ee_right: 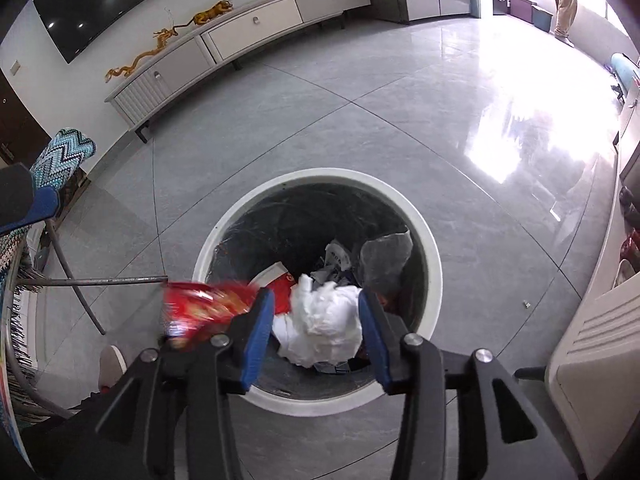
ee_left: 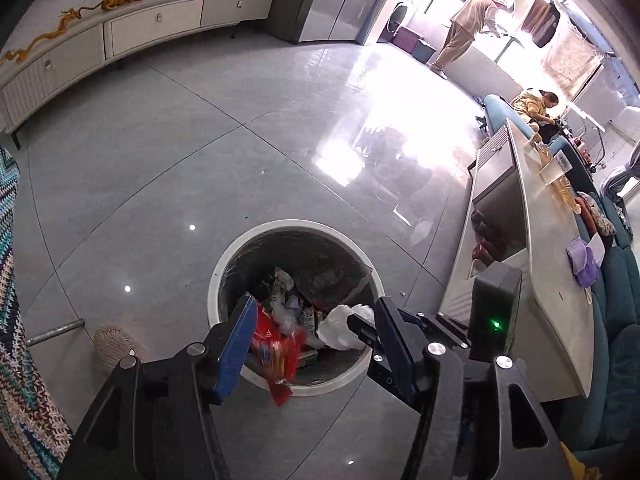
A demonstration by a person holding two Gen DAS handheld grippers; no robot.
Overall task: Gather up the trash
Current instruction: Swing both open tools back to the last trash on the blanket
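A round white-rimmed trash bin [ee_left: 224, 268] with a black liner stands on the grey tile floor and holds several wrappers and papers; it also shows in the right wrist view [ee_right: 430, 248]. My left gripper [ee_left: 312, 316] is open above the bin. A red snack wrapper [ee_left: 280, 354] hangs blurred between its fingers, loose, and shows at the bin's near left rim in the right wrist view [ee_right: 200, 308]. My right gripper [ee_right: 316, 320] is open over the bin. A crumpled white tissue [ee_right: 324, 328] lies between its fingers, not pinched, and shows in the left wrist view [ee_left: 340, 328].
A chair with a zigzag knit cover [ee_right: 64, 152] and metal legs stands left of the bin. A long low white cabinet [ee_left: 152, 24] runs along the far wall. A grey table [ee_left: 548, 248] and teal sofa stand to the right. Two people are far back.
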